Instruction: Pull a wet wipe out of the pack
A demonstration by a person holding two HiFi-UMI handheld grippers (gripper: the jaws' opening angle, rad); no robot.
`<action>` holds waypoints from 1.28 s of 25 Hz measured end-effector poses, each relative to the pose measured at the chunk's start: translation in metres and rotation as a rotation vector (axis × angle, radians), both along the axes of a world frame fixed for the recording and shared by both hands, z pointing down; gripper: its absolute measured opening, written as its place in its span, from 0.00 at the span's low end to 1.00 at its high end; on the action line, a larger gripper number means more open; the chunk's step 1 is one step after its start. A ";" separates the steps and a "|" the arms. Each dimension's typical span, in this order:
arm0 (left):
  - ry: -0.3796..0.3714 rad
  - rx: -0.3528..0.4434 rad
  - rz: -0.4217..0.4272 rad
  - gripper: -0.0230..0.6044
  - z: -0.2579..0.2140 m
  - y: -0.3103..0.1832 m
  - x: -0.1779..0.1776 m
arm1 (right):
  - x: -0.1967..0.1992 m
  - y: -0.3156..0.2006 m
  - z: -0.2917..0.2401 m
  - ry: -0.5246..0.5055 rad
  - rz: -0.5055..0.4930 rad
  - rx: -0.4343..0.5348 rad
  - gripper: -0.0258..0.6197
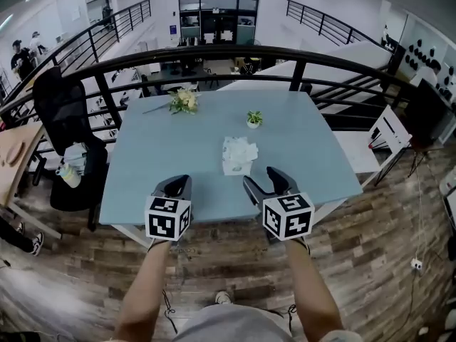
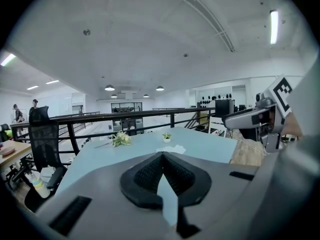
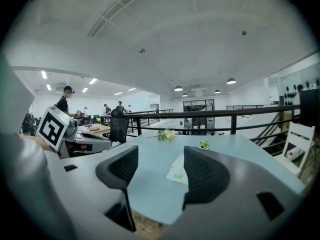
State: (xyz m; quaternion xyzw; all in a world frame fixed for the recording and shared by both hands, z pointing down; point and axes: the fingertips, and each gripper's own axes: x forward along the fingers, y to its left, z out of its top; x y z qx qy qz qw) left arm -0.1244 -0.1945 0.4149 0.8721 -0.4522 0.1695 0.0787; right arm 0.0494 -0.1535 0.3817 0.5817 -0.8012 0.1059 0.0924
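**Inspector:** State where the pack lies.

**Assistant:** The pack lies flat on the table, about midway between the left and right edges and somewhat nearer the near edge than the far one. It is white, and its top looks rumpled.

**Inspector:** Any label or writing?

**Assistant:** The right gripper view shows a small green mark on the pack's near end. The print is too small to read. Each marker cube carries black-and-white squares only.

**Inspector:** Left gripper?

**Assistant:** The left gripper hangs over the near edge, left of the pack and well apart from it. In its own view the jaws are clenched, their tips meeting with nothing between them. The pack shows beyond the tips.

**Inspector:** Right gripper?

**Assistant:** The right gripper hangs over the near edge, near the pack but clear of it. Its jaws stand released, wide apart and empty, with the pack seen through the gap farther up the table.

**Inspector:** Other items on the table?

**Assistant:** Flowers lie by the far edge towards the left corner. A small plant stands between the pack and the far edge. A railing runs behind the table, and a chair stands off its left edge.
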 end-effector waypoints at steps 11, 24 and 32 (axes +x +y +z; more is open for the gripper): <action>-0.013 -0.006 -0.003 0.02 0.011 -0.017 0.001 | 0.005 -0.020 0.010 -0.011 0.001 -0.001 0.46; -0.019 0.008 -0.011 0.02 0.014 -0.061 0.022 | 0.023 -0.067 0.020 -0.017 -0.019 -0.001 0.46; -0.020 -0.021 -0.036 0.02 0.030 -0.103 0.046 | 0.045 -0.114 0.034 -0.019 -0.051 -0.028 0.45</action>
